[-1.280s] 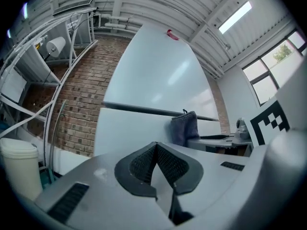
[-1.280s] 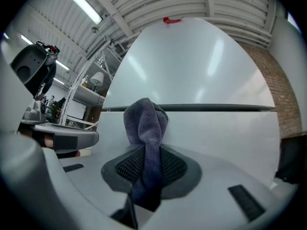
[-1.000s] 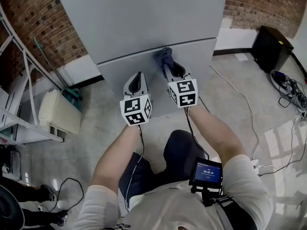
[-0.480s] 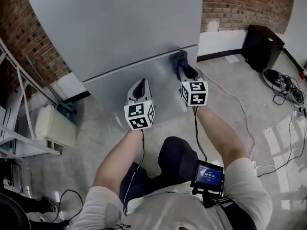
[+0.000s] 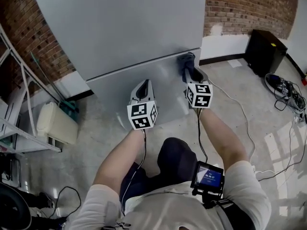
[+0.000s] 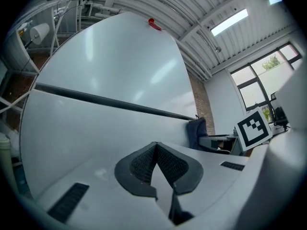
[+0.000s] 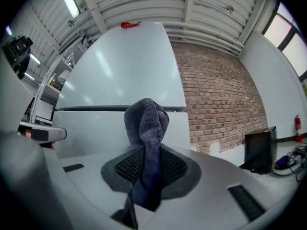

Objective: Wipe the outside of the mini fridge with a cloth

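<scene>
The grey mini fridge (image 5: 120, 28) stands in front of me, with a dark seam (image 5: 139, 66) between its upper and lower doors. My right gripper (image 5: 189, 71) is shut on a grey-blue cloth (image 5: 185, 60), which rests against the lower door near the fridge's right edge, just under the seam. In the right gripper view the cloth (image 7: 146, 143) stands bunched between the jaws in front of the fridge (image 7: 120, 75). My left gripper (image 5: 143, 89) is shut with nothing in it, close to the lower door (image 6: 86, 128).
A brick wall (image 5: 244, 4) stands behind the fridge. A white metal rack (image 5: 19, 109) and a cream container (image 5: 55, 123) stand at the left. A black box (image 5: 266, 51) and loose cables (image 5: 288, 87) lie on the concrete floor at the right.
The right gripper and cloth have slid to the right along the lower door, from near the middle of the seam to the fridge's right edge. The left gripper has followed a little.
</scene>
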Available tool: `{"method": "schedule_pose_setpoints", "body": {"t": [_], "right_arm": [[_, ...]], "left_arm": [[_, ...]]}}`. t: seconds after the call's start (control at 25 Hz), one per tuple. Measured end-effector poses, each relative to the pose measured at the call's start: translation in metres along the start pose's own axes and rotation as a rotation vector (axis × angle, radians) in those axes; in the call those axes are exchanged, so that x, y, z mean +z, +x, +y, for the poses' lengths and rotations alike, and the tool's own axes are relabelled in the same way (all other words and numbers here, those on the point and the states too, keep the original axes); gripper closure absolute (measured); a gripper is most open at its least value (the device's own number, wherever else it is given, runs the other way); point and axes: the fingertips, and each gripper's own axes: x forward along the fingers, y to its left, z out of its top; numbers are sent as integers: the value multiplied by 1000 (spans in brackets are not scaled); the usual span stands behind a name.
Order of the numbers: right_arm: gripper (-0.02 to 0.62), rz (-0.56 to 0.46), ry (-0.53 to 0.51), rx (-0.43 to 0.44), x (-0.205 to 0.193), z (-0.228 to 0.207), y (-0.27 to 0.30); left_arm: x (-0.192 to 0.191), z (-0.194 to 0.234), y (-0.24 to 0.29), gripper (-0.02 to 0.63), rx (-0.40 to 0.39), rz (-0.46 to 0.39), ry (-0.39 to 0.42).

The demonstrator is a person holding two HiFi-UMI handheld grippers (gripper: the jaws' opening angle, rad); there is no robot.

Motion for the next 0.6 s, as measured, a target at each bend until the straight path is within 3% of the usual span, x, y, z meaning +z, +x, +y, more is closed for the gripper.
{"method": "schedule_pose_setpoints", "body": {"t": [0.32,0.6], "right_arm": [[509,-66,-16,226,20,132,-9],[509,-31,-49,437,-7,275,-12]], "left_arm": [[-1,56,-43,601,97,0,-7],[-14,142,-114,601,243,23,-1]]}}
